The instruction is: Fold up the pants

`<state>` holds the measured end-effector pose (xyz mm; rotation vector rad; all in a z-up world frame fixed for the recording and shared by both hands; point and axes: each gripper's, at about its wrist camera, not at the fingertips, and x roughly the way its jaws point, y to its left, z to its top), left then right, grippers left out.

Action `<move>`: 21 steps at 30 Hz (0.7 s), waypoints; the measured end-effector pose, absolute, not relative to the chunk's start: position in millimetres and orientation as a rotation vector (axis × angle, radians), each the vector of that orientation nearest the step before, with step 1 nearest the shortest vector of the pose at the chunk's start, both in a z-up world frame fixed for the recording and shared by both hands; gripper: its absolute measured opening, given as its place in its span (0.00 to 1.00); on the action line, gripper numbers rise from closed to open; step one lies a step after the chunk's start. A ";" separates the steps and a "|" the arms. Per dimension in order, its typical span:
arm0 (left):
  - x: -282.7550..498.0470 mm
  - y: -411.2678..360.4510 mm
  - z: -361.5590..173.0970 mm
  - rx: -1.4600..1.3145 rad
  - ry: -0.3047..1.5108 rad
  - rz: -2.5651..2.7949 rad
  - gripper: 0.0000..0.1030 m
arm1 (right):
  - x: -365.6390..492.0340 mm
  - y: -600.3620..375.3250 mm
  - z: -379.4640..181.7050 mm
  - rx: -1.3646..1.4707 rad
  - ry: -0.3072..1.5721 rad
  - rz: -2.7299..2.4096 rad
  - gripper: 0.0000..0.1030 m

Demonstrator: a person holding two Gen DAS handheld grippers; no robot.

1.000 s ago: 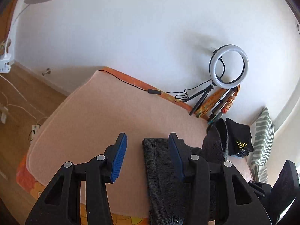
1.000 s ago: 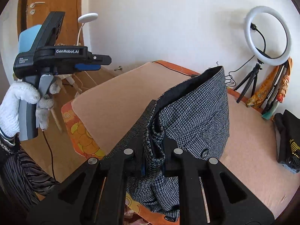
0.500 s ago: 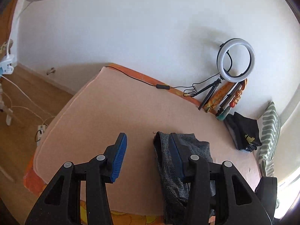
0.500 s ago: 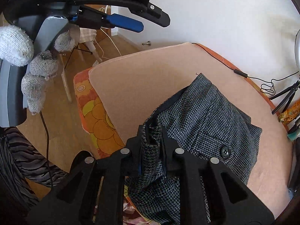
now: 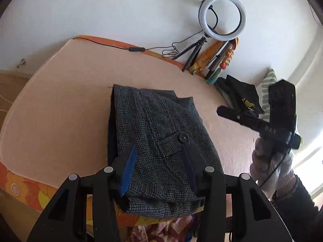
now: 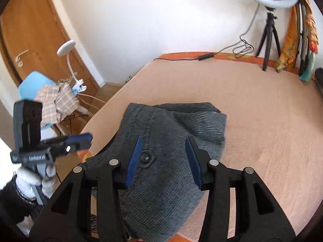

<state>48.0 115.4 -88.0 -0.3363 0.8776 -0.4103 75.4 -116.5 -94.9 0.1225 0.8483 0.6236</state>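
The grey houndstooth pants (image 5: 161,125) lie folded on the peach bed cover (image 5: 60,104), their buttoned pocket facing up and their near end at the bed's front edge. My left gripper (image 5: 159,167) hovers open just over that near end, its blue pads apart on either side of the pocket and not pressing the cloth. My right gripper (image 6: 163,161) is above the same pants (image 6: 171,125). Its jaws are opening, and the cloth lies below them, not pinched. Each gripper appears in the other's view, in a gloved hand: the right gripper (image 5: 228,114) and the left gripper (image 6: 84,139).
A ring light on a tripod (image 5: 222,18) and its cable (image 5: 137,49) stand along the far wall. A black garment (image 5: 240,94) and a striped pillow (image 5: 268,84) lie at the right. A blue chair with cloth (image 6: 50,96), a lamp and a door are left of the bed.
The right gripper has let go of the pants, which dropped from a raised bunch to lie flat and folded on the bed. The left gripper has swung over them.
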 end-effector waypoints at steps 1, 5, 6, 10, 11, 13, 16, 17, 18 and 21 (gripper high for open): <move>47.1 109.0 -92.3 -0.319 0.894 -0.425 0.43 | 89.1 -123.4 -101.8 0.144 0.874 0.601 0.50; 48.3 95.0 -110.9 -0.276 0.965 -0.452 0.43 | 133.1 -135.3 -132.2 0.235 0.973 0.561 0.51; 48.4 94.0 -113.7 -0.268 0.973 -0.451 0.43 | 141.0 -133.4 -141.2 0.255 0.996 0.552 0.51; 44.3 94.6 -114.6 -0.261 0.977 -0.459 0.43 | 162.6 -127.5 -163.3 0.307 1.032 0.527 0.50; 42.9 95.1 -114.2 -0.266 0.977 -0.462 0.43 | 164.9 -126.4 -165.2 0.321 1.031 0.536 0.35; 40.5 93.0 -114.7 -0.259 0.978 -0.466 0.43 | 168.5 -122.6 -166.7 0.325 1.031 0.550 0.16; 36.4 90.0 -119.4 -0.255 0.991 -0.473 0.43 | 172.0 -120.2 -161.8 0.299 1.010 0.546 0.10; 35.2 89.8 -121.5 -0.257 0.997 -0.475 0.43 | 173.3 -120.3 -160.2 0.298 1.005 0.544 0.09; 34.6 90.5 -123.9 -0.257 1.003 -0.477 0.43 | 175.2 -120.6 -159.2 0.300 1.004 0.541 0.08; 28.3 94.0 -129.6 -0.263 1.003 -0.480 0.44 | 184.2 -120.5 -162.5 0.293 1.012 0.519 0.07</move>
